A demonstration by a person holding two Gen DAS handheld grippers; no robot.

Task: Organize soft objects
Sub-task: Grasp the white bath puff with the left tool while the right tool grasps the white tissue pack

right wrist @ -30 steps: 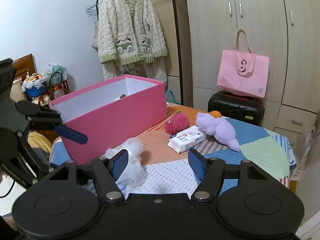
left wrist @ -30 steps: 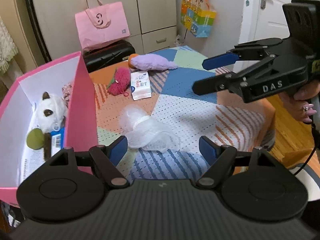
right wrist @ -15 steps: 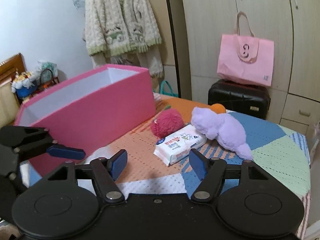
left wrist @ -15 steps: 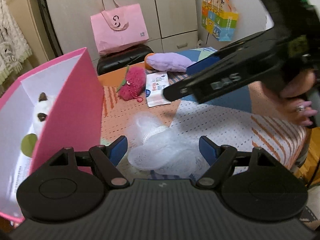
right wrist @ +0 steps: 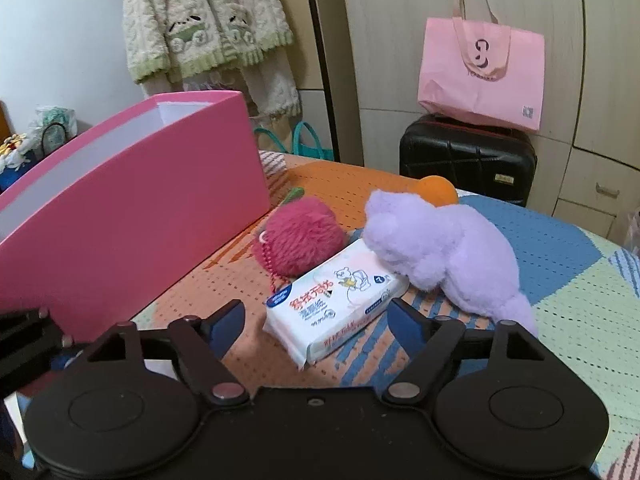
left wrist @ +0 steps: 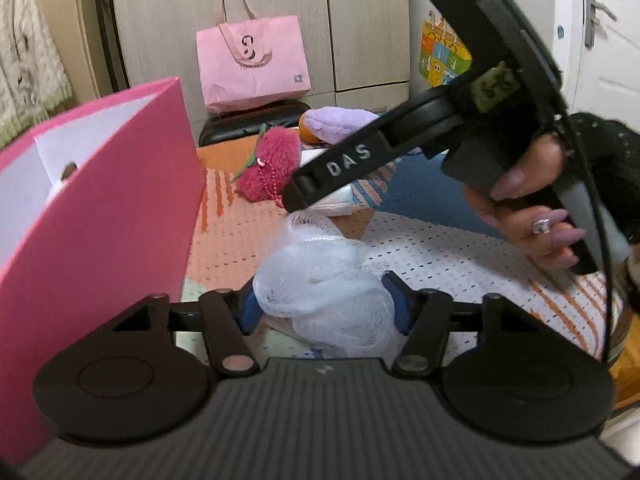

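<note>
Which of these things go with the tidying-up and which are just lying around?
For the tidying: white mesh puff, red fluffy ball, purple plush toy, wipes pack, pink box.

Just around: pink tote bag, black suitcase, hanging knitted cardigan.

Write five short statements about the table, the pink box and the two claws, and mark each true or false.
1. The white mesh bath puff sits between the left claw's closing jaws. True.
2. The right claw grips the white wet-wipe pack. False: its jaws are opening, with the pack between them but untouched.
3. The fuzzy red strawberry plush lies inside the pink cardboard box. False: it lies on the table beside the box.
4. The purple plush toy rests against the wipe pack. True.
5. A pink tote bag stands on the black suitcase. True.
</note>
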